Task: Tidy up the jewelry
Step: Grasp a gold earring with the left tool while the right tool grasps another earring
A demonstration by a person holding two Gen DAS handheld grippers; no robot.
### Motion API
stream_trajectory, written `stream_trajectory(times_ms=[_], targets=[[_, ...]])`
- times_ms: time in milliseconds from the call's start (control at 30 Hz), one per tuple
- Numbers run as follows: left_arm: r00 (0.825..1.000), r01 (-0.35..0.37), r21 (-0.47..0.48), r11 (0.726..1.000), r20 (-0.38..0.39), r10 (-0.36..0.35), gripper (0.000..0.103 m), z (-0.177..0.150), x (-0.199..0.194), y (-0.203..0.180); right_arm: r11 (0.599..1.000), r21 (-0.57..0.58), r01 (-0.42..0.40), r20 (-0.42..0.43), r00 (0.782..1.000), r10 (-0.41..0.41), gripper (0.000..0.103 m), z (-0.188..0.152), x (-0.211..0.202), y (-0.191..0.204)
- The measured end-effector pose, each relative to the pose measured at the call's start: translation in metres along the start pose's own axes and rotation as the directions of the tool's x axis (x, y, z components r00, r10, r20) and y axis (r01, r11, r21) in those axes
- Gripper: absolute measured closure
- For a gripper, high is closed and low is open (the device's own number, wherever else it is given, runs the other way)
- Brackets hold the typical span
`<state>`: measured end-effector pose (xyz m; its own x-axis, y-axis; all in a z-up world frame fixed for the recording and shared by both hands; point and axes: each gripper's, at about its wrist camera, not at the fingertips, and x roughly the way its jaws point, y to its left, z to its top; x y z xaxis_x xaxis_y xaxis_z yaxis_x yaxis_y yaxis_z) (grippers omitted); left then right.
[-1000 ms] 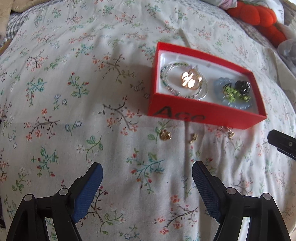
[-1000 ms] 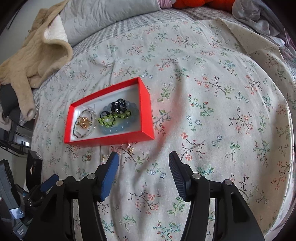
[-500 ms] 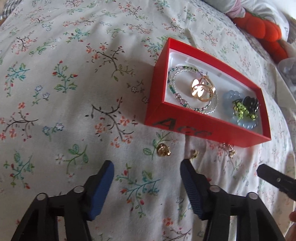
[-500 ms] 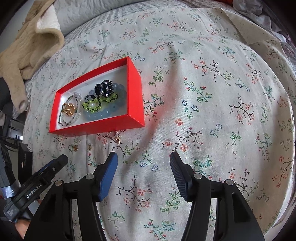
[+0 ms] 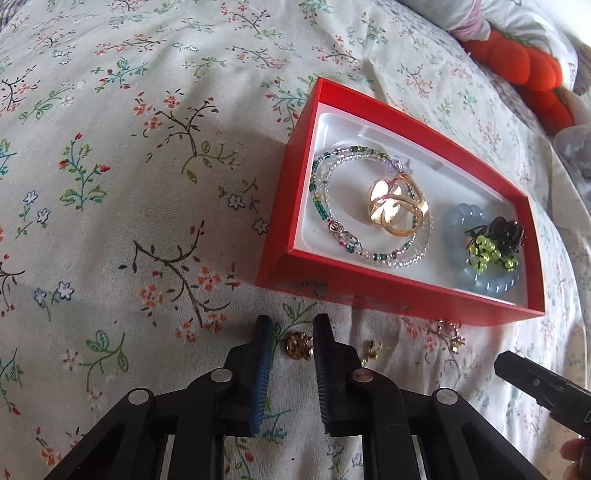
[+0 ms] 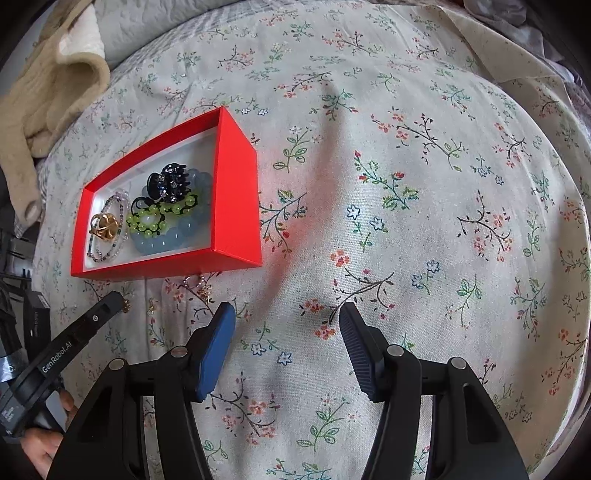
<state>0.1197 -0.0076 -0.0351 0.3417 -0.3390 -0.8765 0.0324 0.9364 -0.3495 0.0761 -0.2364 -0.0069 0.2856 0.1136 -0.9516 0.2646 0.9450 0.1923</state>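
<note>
A red box [image 5: 402, 299] [image 6: 236, 192] lies on the floral bedspread, holding a beaded bracelet [image 5: 332, 225], a gold ring piece [image 5: 397, 210], a blue bead bracelet [image 6: 173, 240], a green bead bracelet [image 6: 147, 221] and a black hair claw [image 6: 168, 182]. A small gold earring [image 5: 297, 345] lies in front of the box, between the fingers of my left gripper [image 5: 293, 332], which are narrowed around it with small gaps on both sides. Two more small gold pieces [image 5: 373, 349] [image 5: 452, 334] lie to its right. My right gripper [image 6: 286, 321] is open and empty over bare bedspread right of the box.
An orange plush toy [image 5: 528, 62] lies beyond the box at the far right. A beige knit garment [image 6: 48, 96] and a grey pillow [image 6: 166, 22] lie at the head of the bed. The right gripper's finger [image 5: 535, 380] shows at the left wrist view's lower right.
My left gripper has moved down to the gold earring and its fingers have narrowed around it. My right gripper has come slightly closer to the bedspread and stayed open.
</note>
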Motion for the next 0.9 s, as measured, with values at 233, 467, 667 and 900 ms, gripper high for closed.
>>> stream_trajectory(times_ms=[233, 467, 667, 900], targets=[[1.0, -0.018, 0.019, 1.0, -0.011, 0.018, 0.103, 0.002, 0.004, -0.004, 1.0, -0.018, 0.004, -0.01, 1.0, -0.004, 0.041, 0.003, 0.005, 0.006], [1.0, -0.019, 0.033, 0.999, -0.006, 0.02, 0.103, 0.003, -0.003, -0.003, 0.998, -0.011, -0.058, -0.022, 0.998, 0.057, 0.041, 0.006, 0.009, 0.013], [1.0, -0.007, 0.045, 0.999, 0.006, 0.007, 0.103, 0.0, -0.014, 0.004, 0.997, -0.015, -0.078, -0.012, 0.997, 0.078, 0.042, 0.008, 0.013, 0.023], [1.0, -0.009, 0.046, 0.999, -0.001, 0.01, 0.103, -0.004, -0.017, 0.01, 0.996, -0.028, -0.089, -0.018, 0.996, 0.088, 0.077, 0.009, 0.021, 0.038]])
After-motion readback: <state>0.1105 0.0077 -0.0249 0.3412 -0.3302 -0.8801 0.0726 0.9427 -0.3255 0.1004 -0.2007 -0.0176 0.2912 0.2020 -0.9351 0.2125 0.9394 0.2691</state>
